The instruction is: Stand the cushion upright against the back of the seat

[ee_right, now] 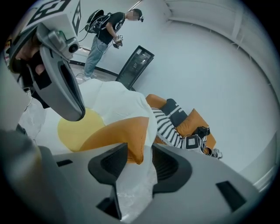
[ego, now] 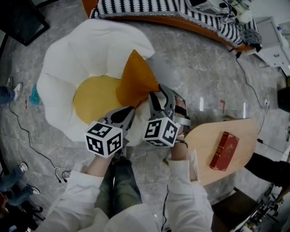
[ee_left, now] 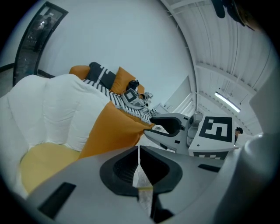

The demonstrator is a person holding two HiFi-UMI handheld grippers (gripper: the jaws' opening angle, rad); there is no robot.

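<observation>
Grey marble floor (ego: 213,77) is noted under the whole scene. On it, a white chair (ego: 68,59) with a yellow seat (ego: 93,102) is recorded. The orange cushion (ego: 136,81) is seen on edge at the seat's right side, tilted, with its upper part laid against the chair's white back. Its lower corner is found between the jaws of the right gripper (ego: 164,93). In the right gripper view those jaws are observed well apart, the cushion (ee_right: 118,135) hanging in the gap of the right gripper (ee_right: 140,162); no firm pinch by the pads is evident. The left gripper (ego: 127,115) is held just beside the right one, at the seat's front edge. In the left gripper view the jaws of the left gripper (ee_left: 139,168) are seen brought almost together, with nothing between them, and the cushion (ee_left: 113,127) is seen beyond them.

Right of the chair, a wooden table (ego: 204,145) is recorded, with a red book (ego: 224,151) on it. A striped throw (ego: 149,9) is seen at the far side. A standing person (ee_right: 107,30) is visible in the right gripper view.
</observation>
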